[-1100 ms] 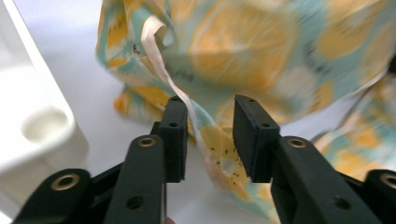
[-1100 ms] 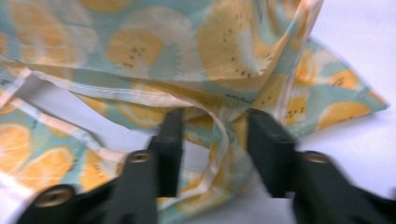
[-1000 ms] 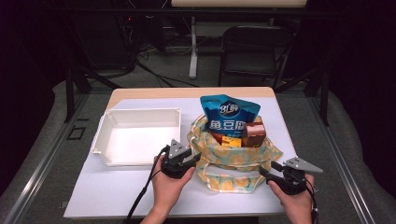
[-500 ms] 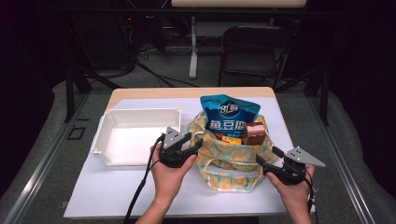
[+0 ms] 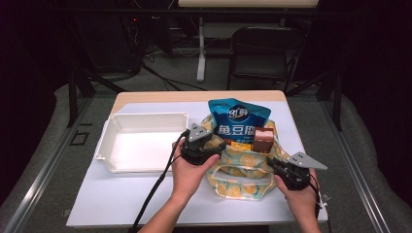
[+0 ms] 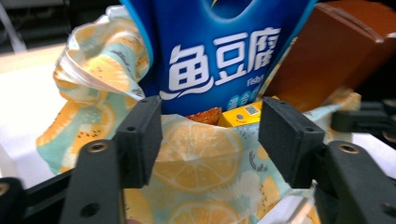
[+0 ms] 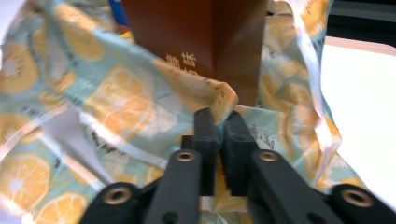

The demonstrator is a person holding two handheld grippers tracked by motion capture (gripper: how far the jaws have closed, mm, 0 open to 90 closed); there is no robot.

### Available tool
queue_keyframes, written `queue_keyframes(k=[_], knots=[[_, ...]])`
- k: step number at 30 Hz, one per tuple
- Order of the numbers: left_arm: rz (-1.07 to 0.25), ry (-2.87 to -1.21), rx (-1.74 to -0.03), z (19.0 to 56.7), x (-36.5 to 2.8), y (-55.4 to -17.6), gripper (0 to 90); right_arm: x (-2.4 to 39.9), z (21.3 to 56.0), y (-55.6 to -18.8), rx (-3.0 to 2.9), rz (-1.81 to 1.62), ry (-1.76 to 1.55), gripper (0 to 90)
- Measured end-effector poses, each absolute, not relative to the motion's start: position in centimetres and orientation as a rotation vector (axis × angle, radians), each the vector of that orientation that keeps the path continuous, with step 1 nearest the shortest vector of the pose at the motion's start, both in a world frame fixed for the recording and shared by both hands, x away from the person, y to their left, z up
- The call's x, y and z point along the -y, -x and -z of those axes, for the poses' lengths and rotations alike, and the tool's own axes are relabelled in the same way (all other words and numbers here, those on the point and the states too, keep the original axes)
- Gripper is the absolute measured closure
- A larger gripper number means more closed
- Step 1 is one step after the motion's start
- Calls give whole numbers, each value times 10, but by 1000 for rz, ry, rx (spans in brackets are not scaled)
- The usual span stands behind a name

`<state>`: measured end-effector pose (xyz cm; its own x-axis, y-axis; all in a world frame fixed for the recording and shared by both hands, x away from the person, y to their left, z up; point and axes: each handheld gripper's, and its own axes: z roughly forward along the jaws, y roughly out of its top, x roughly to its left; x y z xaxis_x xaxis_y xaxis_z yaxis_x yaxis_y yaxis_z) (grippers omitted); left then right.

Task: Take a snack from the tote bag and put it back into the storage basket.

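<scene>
A lemon-print cloth bag (image 5: 243,170) sits on the table. It holds a blue snack pouch (image 5: 236,121), a brown box (image 5: 263,140) and a small yellow box (image 6: 243,114). My left gripper (image 5: 217,145) is at the bag's left rim. Its jaws have just been opening and stand apart in the left gripper view (image 6: 210,135), framing the pouch (image 6: 219,56) and the cloth (image 6: 196,158) without pressing on either. My right gripper (image 5: 270,162) is at the bag's right side, shut on a fold of the rim cloth (image 7: 219,126) below the brown box (image 7: 210,42).
An empty white tray (image 5: 141,121) lies on the white table (image 5: 121,199) left of the bag. The table's front edge is close to both hands. A dark chair (image 5: 265,53) and stands are on the floor behind the table.
My left gripper has moved away from the front edge and to the right, up to the bag's rim, and its jaws have spread. The right gripper has edged left toward the bag.
</scene>
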<state>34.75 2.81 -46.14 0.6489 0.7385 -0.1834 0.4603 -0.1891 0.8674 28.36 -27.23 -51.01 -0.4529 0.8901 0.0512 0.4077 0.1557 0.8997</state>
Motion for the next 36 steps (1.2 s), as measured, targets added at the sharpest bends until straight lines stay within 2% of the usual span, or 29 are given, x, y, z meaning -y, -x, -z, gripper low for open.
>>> queue_keyframes(k=[7,10,13,14,15,17,18,24,29,32,36], knots=[[-357,-1884,-1046,475,-20,-355,331,263,511,-270,-2002,-1219,-1129,900],[-376,-1919,-1079,484,-22,-354,355,262,512,-267,-2013,-1230,-1119,900],[-364,-1941,-1088,491,-25,-352,534,263,514,-267,-2019,-1235,-1122,900],[-355,-1950,-1083,494,-26,-351,534,263,515,-267,-2031,-1232,-1121,900],[-339,-1967,-1070,499,-28,-349,697,260,518,-267,-2044,-1232,-1119,900],[-338,-1962,-1068,500,-30,-348,872,257,519,-267,-2063,-1220,-1109,900],[-303,-1956,-1060,500,-34,-347,900,256,519,-267,-2069,-1209,-1104,900],[-295,-1940,-1061,506,-43,-339,900,253,525,-269,-2098,-1195,-1127,897],[-246,-1958,-1156,541,-55,-333,900,248,531,-271,-2151,-1168,-1146,894],[-183,-2024,-1185,564,-52,-334,900,247,537,-275,-2184,-1130,-1182,896],[-193,-2014,-1176,564,-48,-333,900,255,551,-286,-2214,-1028,-1366,900]])
